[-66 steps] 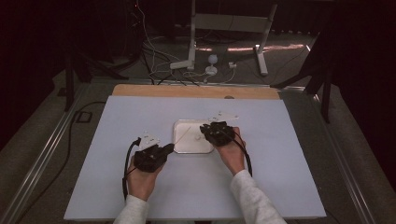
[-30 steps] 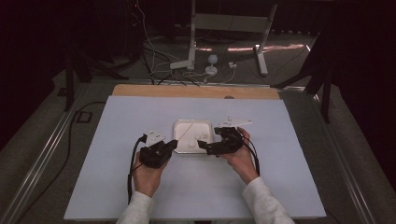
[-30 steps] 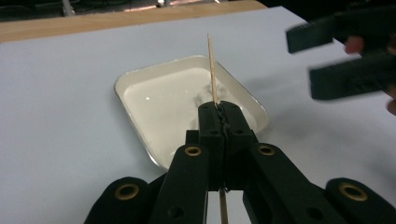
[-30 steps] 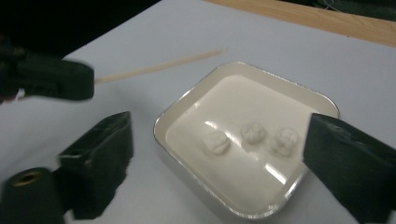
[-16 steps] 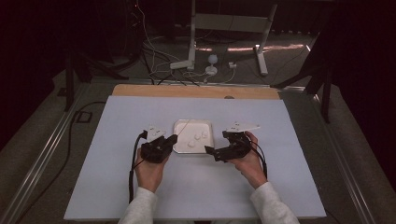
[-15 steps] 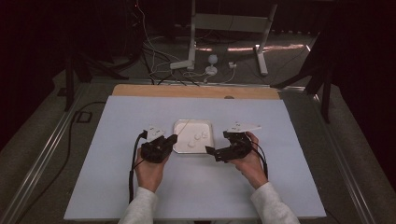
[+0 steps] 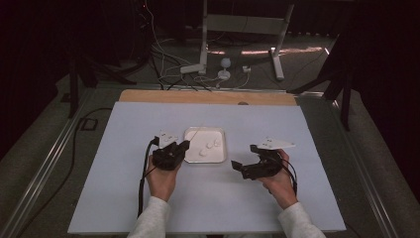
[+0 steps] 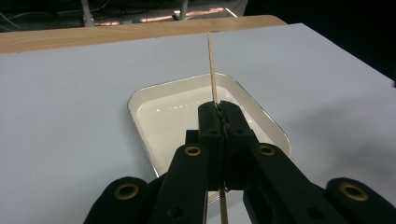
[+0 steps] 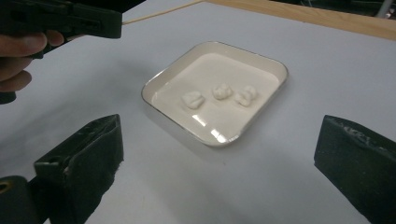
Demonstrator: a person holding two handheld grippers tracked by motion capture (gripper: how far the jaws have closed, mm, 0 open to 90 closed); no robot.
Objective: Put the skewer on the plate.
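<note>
High view: a white square tray [image 7: 220,135] sits near the middle of the pale blue table sheet [image 7: 124,129], with three small white lumps [image 7: 209,147] lying in its right half. The left gripper [image 7: 183,145] is at the tray's left edge, its tips touching or just over the rim, held in the person's left hand [image 7: 161,181]. The right gripper [image 7: 243,159] lies apart from the tray, off its lower right corner, gripped by the right hand [image 7: 278,183]. Left gripper view: the jaws are pressed together, pinching a thin wooden skewer [image 8: 212,74] that rises from between them and reaches out over the tray [image 8: 140,116]; the skewer's tip stands beyond the tray's far rim. Right gripper view: the jaws are spread wide, nothing between them, with the tray [image 9: 163,81] ahead and the three lumps [image 9: 219,94] in a row across its middle. The left gripper [image 9: 117,21] shows beyond the tray's upper left corner, the skewer [image 9: 161,12] projecting from it.
</note>
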